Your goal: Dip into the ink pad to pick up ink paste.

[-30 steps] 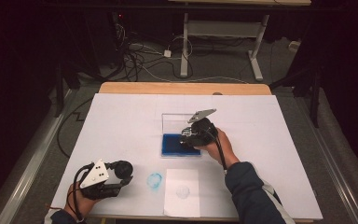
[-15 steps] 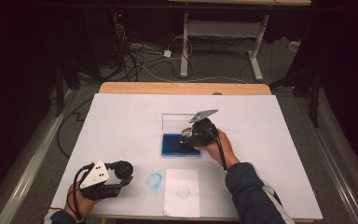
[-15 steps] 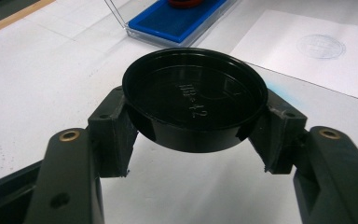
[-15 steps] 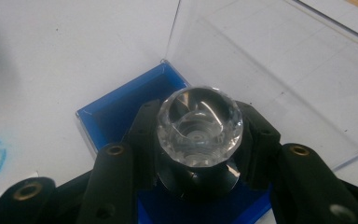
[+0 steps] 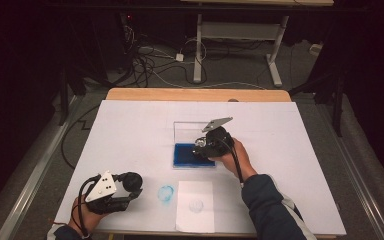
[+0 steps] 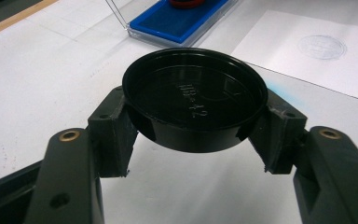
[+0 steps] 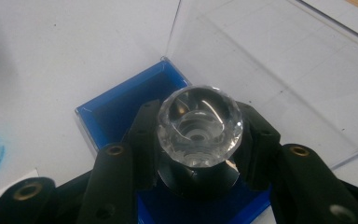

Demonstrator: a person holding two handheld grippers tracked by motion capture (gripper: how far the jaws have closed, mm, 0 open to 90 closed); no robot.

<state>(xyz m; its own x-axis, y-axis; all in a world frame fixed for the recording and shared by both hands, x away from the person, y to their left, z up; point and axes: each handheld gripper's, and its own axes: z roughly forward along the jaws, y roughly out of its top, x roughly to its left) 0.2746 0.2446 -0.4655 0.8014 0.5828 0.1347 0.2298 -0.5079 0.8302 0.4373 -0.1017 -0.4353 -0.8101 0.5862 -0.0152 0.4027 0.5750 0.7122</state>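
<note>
Nothing has shifted in the last second: the right gripper (image 5: 203, 150) stays planted on the blue ink pad (image 5: 186, 154), jaws clamped on the stamp (image 7: 200, 126) with its clear faceted knob. Near the pad's front-left, the left gripper (image 6: 193, 121) keeps its jaws pinched on the black cap (image 6: 195, 98). Looks like inking, ahead of pressing onto the paper sheet (image 5: 196, 206) just in front of the pad.

High view looks down from above – both claw views sit close, sharing the blue ink pad (image 5: 194, 154)
</note>
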